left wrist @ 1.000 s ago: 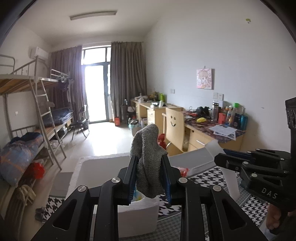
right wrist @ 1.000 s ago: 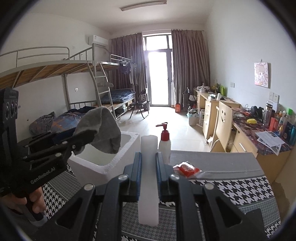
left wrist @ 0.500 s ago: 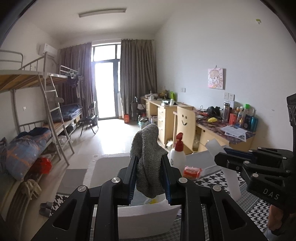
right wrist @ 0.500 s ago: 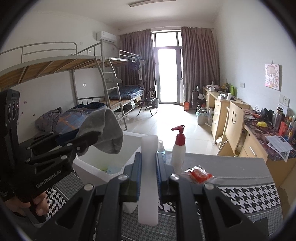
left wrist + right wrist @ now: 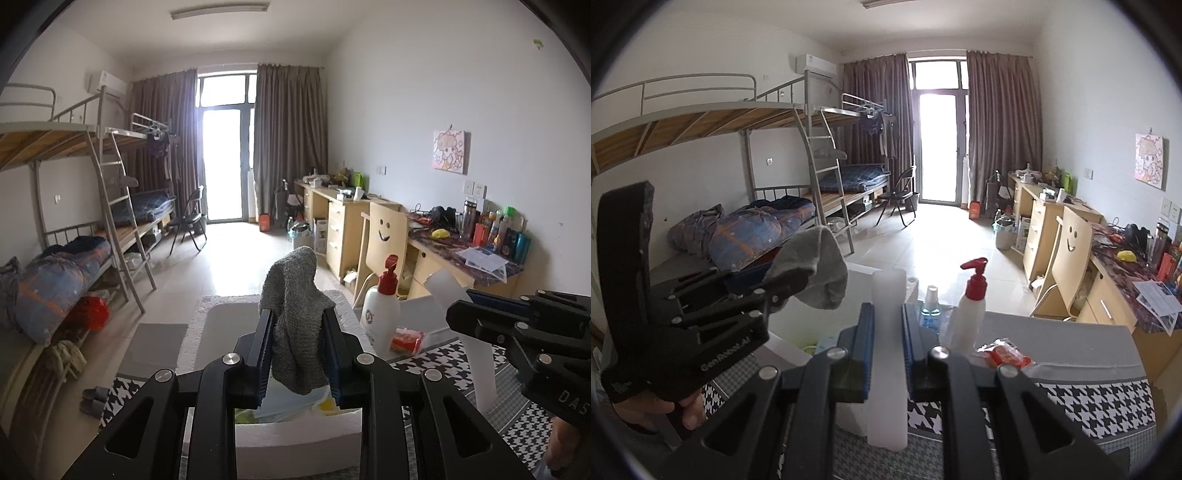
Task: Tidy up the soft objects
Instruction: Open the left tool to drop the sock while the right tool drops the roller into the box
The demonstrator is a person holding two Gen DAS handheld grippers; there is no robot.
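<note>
My left gripper [image 5: 297,321] is shut on a grey knitted cloth [image 5: 295,295] that hangs between its fingers, above the open white foam box [image 5: 295,439]. The box holds some pale and yellow items. In the right wrist view, the same cloth [image 5: 816,269] droops from the left gripper [image 5: 799,282] at the left. My right gripper [image 5: 887,314] is shut on an upright white translucent strip [image 5: 888,369] over the table. From the left wrist view, that right gripper [image 5: 456,315] and its strip [image 5: 478,365] are to the right of the box.
On the houndstooth tablecloth [image 5: 1089,398] stand a white pump bottle with a red top [image 5: 971,317], a small blue bottle [image 5: 929,314] and a red packet [image 5: 1008,354]. Bunk beds line the left wall. Desks and a chair line the right wall.
Both hands have shifted across the table with their grips unchanged. The left gripper is now over the foam box, whose contents show. The pump bottle has come into the left wrist view.
</note>
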